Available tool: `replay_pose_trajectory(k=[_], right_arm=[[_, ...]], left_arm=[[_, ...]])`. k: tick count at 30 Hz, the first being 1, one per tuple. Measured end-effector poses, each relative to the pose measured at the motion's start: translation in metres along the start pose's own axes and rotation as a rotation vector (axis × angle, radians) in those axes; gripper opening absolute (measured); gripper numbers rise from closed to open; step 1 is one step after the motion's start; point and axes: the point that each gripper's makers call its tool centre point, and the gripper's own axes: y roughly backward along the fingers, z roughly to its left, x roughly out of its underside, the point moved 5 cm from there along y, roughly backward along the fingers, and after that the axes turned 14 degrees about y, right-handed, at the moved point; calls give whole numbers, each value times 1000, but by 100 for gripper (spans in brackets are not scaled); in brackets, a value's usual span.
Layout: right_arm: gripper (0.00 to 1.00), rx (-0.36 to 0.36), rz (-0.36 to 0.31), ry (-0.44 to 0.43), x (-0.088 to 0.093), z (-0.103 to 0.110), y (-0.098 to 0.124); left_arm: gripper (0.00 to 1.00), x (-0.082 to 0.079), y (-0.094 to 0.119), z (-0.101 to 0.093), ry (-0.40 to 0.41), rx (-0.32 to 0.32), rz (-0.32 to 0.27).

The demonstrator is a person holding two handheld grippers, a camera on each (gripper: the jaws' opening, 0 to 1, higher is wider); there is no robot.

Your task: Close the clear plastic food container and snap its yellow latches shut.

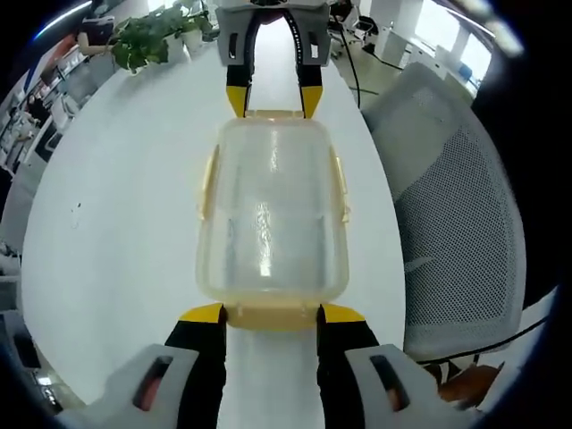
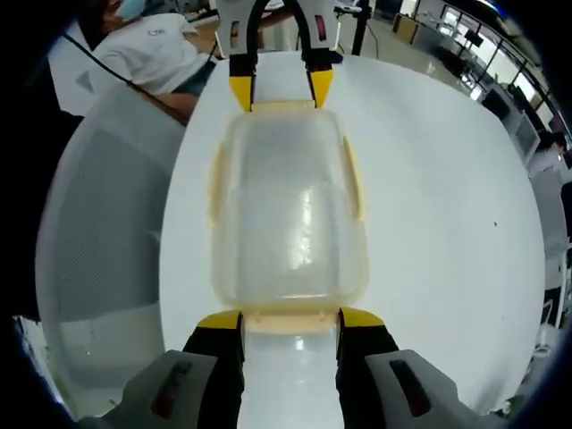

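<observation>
On the white table (image 1: 116,206) the clear container (image 1: 271,210) lies with its lid already seated, its long axis running straight from one gripper to the other. A mesh chair (image 1: 456,232) stands just beside the table edge, and a potted plant (image 1: 152,36) sits well away at the far end. At each short end of the container a gripper faces inward, equally near. The left gripper (image 1: 271,315) has its jaws spread, yellow tips at the two corners of the near yellow latch (image 1: 271,315). The right gripper (image 2: 290,319) is likewise spread across the opposite end latch (image 2: 290,320). Neither grips anything. The side latches (image 1: 207,183) sit along the long sides, out of either jaw's line; whether any latch is snapped down cannot be told.
</observation>
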Motion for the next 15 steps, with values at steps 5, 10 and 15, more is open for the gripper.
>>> replay_pose_trajectory(k=[5,10,15], right_arm=[[38,-2,5,2,8,1,3],[38,-5,6,-3,16,3,4],[38,-10,17,-11,23,5,5]], left_arm=[[38,-8,-3,-1,6,1,-3],[38,-15,-7,-3,2,7,-4],[38,-23,-12,-4,0,15,0]])
